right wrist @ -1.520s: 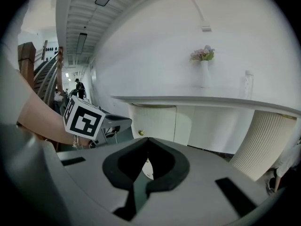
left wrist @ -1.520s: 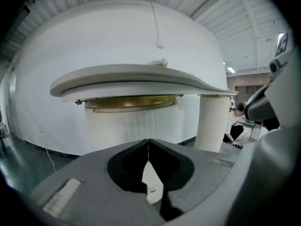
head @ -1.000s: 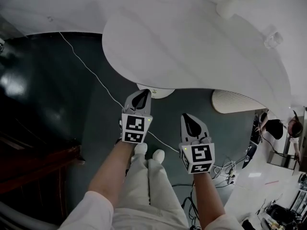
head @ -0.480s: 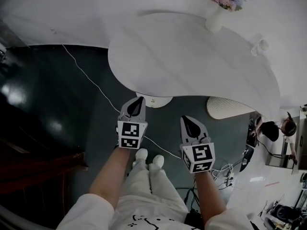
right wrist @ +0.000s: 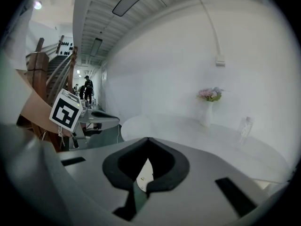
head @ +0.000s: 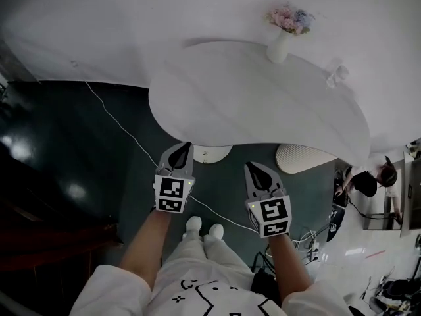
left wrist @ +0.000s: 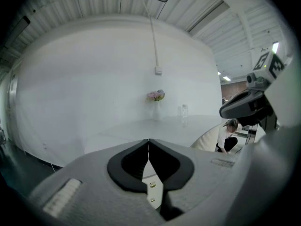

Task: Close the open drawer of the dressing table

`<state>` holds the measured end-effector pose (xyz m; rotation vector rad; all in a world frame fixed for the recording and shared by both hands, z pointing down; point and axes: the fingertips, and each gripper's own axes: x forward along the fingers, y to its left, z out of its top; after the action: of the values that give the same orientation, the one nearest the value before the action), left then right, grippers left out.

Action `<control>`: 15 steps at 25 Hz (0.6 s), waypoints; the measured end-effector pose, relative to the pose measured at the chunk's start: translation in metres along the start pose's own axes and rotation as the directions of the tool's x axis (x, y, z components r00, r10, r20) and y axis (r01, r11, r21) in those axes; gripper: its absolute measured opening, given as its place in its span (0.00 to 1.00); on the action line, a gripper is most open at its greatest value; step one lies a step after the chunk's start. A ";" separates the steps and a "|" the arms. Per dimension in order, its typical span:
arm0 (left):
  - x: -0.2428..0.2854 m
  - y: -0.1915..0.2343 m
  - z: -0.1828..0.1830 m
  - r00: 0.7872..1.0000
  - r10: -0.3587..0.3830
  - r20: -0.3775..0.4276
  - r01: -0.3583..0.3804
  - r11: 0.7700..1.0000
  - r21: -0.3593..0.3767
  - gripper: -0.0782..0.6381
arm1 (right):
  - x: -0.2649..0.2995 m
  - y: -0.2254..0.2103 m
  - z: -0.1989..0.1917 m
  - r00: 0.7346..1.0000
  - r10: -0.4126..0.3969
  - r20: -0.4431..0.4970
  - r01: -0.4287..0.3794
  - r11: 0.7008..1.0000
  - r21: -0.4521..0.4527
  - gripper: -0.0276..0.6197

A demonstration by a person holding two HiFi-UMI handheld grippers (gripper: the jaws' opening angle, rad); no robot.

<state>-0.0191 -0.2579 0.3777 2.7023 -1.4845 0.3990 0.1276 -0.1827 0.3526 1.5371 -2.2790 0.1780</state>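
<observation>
Evidently the job looks unstarted: we hold the left tongs and right tongs pinched together, empty, near the desk; its drawer shows in no view.

The vase stands on the table, left of a bottle.
</observation>
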 end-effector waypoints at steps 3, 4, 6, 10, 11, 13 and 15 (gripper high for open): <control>-0.005 0.001 0.019 1.000 -0.003 0.027 0.002 1.000 0.008 0.13 | -0.007 -0.007 0.012 1.000 -0.020 0.014 0.021 1.000 -0.005 0.04; -0.007 0.001 0.024 0.999 -0.004 0.033 0.004 1.000 0.010 0.13 | -0.010 -0.008 0.015 0.999 -0.027 0.019 0.027 1.000 -0.005 0.04; -0.010 0.001 0.033 0.999 -0.008 0.045 0.007 1.000 0.012 0.13 | -0.015 -0.012 0.023 0.999 -0.041 0.034 0.041 0.999 -0.004 0.04; -0.014 0.000 0.050 0.997 -0.006 0.070 0.005 1.000 0.017 0.13 | -0.025 -0.021 0.040 0.995 -0.064 0.070 0.065 0.998 -0.014 0.04; -0.016 -0.001 0.053 0.997 -0.007 0.075 0.005 1.000 0.019 0.13 | -0.028 -0.022 0.044 0.995 -0.069 0.078 0.071 0.997 -0.021 0.04; -0.020 -0.001 0.059 0.996 -0.008 0.085 0.006 1.000 0.021 0.13 | -0.033 -0.025 0.052 0.992 -0.083 0.093 0.086 0.996 -0.030 0.04; -0.023 0.000 0.068 0.995 -0.010 0.101 0.008 1.000 0.019 0.13 | -0.037 -0.028 0.061 0.989 -0.099 0.108 0.102 0.994 -0.030 0.04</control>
<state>-0.0168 -0.2494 0.3062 2.7811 -1.4994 0.2815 0.1505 -0.1806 0.2791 1.6758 -2.2651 0.0289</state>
